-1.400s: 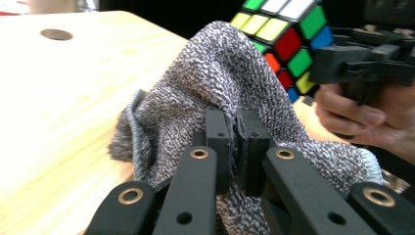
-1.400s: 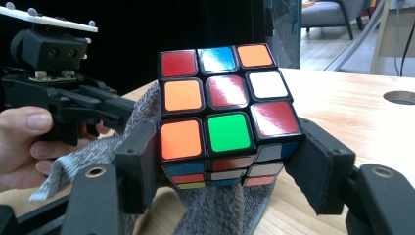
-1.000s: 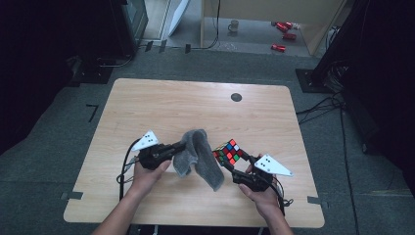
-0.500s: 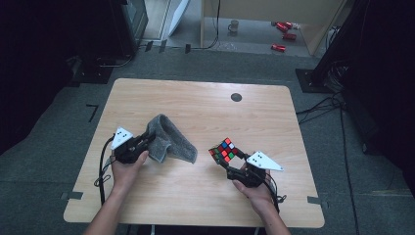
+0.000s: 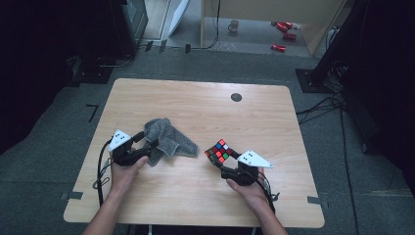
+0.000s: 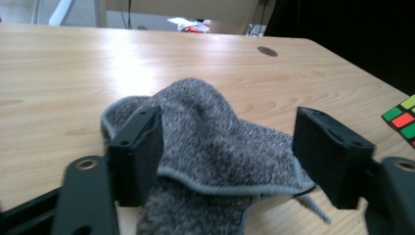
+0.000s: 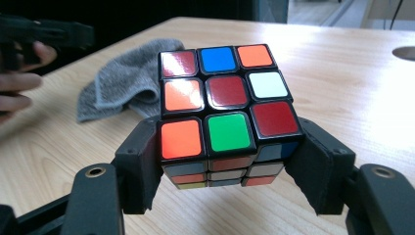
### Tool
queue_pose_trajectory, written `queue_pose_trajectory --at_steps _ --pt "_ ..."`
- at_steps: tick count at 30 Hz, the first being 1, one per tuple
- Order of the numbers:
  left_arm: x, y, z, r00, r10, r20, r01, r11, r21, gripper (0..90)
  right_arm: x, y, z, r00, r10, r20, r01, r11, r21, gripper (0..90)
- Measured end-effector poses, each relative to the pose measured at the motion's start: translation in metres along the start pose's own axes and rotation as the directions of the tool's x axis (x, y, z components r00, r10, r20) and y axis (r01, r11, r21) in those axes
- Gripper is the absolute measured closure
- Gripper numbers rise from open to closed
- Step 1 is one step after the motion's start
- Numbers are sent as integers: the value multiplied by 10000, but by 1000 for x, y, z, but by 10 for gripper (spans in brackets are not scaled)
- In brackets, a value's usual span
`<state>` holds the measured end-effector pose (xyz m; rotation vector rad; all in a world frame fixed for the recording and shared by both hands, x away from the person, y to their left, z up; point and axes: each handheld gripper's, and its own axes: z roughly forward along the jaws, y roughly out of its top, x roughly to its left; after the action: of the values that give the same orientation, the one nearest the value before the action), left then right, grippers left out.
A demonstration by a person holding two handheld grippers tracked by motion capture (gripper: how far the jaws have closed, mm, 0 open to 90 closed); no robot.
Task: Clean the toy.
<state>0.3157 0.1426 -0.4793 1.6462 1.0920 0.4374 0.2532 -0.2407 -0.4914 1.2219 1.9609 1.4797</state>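
High view: cloth [image 5: 166, 141] was seen at 2 o'clock of left gripper [image 5: 147, 145], jaws just spread around it; cube [image 5: 219, 151] was pinched by right gripper [image 5: 226, 160].

High view: looked forward and down on whole table [image 5: 195, 98] from above. Left gripper view: rode low, close over grey cloth [image 6: 215, 142], faced across tabletop. Right gripper view: sat close behind cube [image 7: 222, 98]. Cloth and cube shared by all 3 views.

Probably lab: cables [image 5: 323, 105], equipment stands [image 5: 313, 78]
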Motion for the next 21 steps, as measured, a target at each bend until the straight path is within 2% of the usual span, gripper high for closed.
queue_pose_trajectory --at_steps 4,6,7,8,10,14,19,20,21 --pt "5 -6 -9 10000 -15 12 15 9995 331 202 1 -2 8 9997 -25 235 15 9992 397 341" --pt "5 -8 -12 10000 -33 45 31 9992 406 193 0 -3 9 9996 -47 280 35 9990 443 341" --pt "5 -11 -14 10000 31 72 -35 9987 504 185 0 -4 11 9995 -41 321 25 9987 507 341" --pt "4 -16 -18 9995 314 3 -313 9968 731 177 0 -5 12 9993 -15 374 -7 9983 585 341" --pt "4 -21 -22 9988 481 7 -480 9945 928 169 0 -6 14 9988 -74 476 41 9976 697 341" --pt "6 -27 -27 9988 482 7 -480 9932 1059 166 1 -7 15 9975 -240 665 180 9958 901 341" --pt "9 -32 -34 9971 734 -204 -696 9869 1455 166 0 -9 17 9947 -322 975 207 9929 1171 341" --pt "12 -36 -37 9950 935 -360 -864 9826 1642 166 -2 -10 16 9932 -341 1115 196 9914 1293 341" --pt "13 -37 -38 9949 907 -440 -821 9822 1688 166 -3 -11 16 9924 -369 1178 211 9910 1320 341"
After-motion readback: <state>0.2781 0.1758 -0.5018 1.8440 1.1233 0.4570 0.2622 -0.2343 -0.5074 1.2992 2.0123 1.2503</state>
